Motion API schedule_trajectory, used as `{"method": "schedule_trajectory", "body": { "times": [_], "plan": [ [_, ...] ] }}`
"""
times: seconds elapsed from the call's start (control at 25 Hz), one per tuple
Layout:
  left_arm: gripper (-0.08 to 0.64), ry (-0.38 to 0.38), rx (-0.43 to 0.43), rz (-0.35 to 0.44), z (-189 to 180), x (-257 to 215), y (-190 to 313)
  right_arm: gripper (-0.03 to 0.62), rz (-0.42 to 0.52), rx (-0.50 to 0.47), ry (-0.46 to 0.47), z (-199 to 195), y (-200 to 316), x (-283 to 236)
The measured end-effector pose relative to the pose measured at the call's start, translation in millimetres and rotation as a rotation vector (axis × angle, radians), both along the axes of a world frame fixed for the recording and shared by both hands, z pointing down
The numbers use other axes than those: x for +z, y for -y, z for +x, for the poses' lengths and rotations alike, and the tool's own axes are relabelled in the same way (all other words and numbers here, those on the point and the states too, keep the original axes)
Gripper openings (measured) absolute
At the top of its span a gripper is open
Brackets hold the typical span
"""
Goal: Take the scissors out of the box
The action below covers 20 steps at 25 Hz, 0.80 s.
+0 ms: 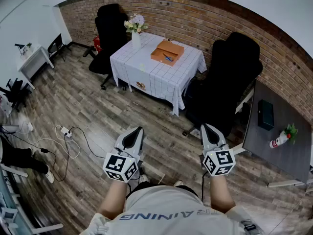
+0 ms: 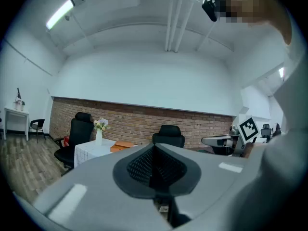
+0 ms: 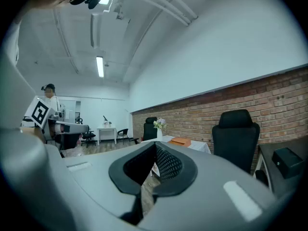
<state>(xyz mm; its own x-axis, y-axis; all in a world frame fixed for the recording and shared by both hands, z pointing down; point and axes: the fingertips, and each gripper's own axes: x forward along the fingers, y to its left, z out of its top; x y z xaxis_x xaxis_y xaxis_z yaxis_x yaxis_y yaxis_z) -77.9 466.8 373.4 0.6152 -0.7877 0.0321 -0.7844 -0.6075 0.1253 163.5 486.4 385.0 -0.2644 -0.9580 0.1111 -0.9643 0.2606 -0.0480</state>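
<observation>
Head view: the person stands on the wood floor well apart from the cloth-covered surface (image 1: pixel 146 77). The open orange box (image 1: pixel 167 51) lies on it, with the scissors (image 1: pixel 168 58) inside as a small blue streak. The left gripper (image 1: pixel 135 135) and the right gripper (image 1: pixel 208 132) are held level in front of the body and carry nothing. The step in hand looks like the approach. It would go best by walking to the near edge of the cloth and keeping clear of the black office chair (image 1: pixel 230 77) at its right. The flower vase (image 1: pixel 135 39) beside the box should also be avoided. The jaws should be parted only once they are above the box.

Left gripper view: the jaws are together with nothing between them. Beyond them the box (image 2: pixel 122 146) shows as a thin orange edge, and its inside is hidden.

Right gripper view: the jaws are pressed together and empty. The box (image 3: pixel 180 141) is again seen only side-on, far off.

No view shows which way the scissors' blades point, or whether the handles lie free of the box wall.
</observation>
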Motion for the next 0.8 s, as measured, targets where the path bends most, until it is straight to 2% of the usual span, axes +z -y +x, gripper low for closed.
{"method": "schedule_trajectory", "body": {
  "times": [0.6, 0.8],
  "plan": [
    [0.002, -0.001, 0.018, -0.024, -17, 11, 6, 0.012, -0.034, 0.004, -0.006, -22, 9, 16],
    [0.002, -0.001, 0.03, -0.031, -31, 15, 15, 0.014, -0.02, 0.002, 0.006, -40, 19, 17]
  ]
}}
